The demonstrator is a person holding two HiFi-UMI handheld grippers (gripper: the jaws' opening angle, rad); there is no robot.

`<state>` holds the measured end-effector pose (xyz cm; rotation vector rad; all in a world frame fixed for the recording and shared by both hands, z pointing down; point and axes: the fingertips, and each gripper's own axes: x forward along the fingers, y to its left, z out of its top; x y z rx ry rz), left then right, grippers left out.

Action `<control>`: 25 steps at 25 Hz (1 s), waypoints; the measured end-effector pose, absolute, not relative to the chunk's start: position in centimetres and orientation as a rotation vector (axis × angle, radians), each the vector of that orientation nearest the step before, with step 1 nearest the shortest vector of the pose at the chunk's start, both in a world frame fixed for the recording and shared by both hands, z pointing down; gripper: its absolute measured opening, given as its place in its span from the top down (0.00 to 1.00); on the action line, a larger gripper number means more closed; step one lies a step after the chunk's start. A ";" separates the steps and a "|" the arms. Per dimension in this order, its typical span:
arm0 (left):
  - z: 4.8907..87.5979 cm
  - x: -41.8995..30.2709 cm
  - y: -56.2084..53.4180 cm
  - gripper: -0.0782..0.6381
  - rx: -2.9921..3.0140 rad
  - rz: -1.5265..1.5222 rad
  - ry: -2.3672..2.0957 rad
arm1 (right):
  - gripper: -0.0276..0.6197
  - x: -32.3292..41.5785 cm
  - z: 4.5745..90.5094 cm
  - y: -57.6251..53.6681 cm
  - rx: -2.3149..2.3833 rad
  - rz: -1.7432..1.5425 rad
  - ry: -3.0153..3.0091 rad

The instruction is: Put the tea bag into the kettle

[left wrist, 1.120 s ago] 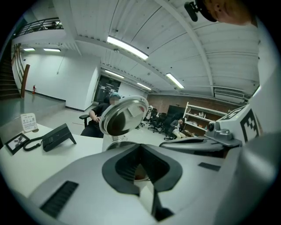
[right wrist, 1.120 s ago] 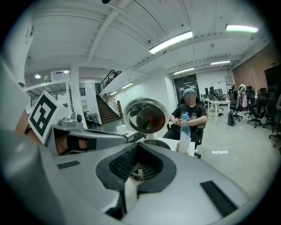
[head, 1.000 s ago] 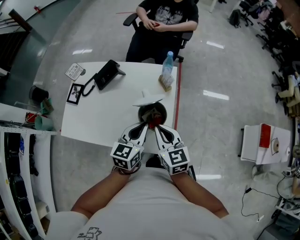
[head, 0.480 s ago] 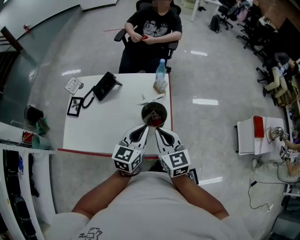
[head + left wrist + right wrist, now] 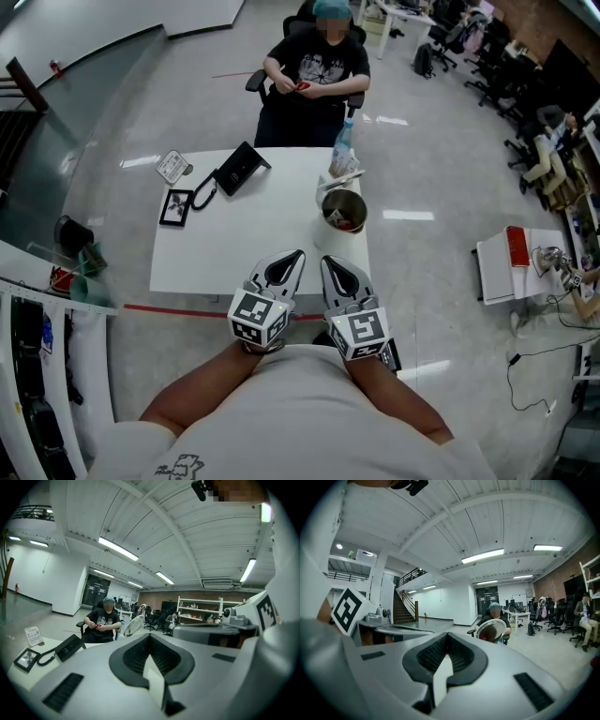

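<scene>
A white table (image 5: pixel 253 246) bears an open kettle (image 5: pixel 327 217), a bottle (image 5: pixel 343 142), a black device (image 5: pixel 240 168) and a framed picture (image 5: pixel 175 206).

A white table (image 5: pixel 253 234) stands on glossy grey floor (image 5: pixel 441 169) under ceiling strip lights (image 5: pixel 118 549), office chairs (image 5: pixel 487 61) beyond.

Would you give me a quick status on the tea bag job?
Left gripper, right gripper shut, empty. Red tea bag looks inside kettle, lid up. Nothing blocking.
</scene>
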<state>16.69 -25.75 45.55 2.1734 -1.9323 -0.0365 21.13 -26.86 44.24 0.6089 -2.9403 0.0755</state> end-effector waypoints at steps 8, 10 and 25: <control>44.5 17.5 -19.9 0.88 2.203 -0.076 -1.941 | 0.94 20.9 43.6 -19.7 0.573 0.046 -2.975; 44.6 17.4 -19.3 0.88 2.191 -0.086 -1.951 | 0.94 20.7 43.6 -19.2 0.560 0.042 -2.979; 44.8 18.1 -18.5 0.88 2.171 -0.118 -1.959 | 0.94 20.9 43.4 -18.4 0.556 0.043 -2.975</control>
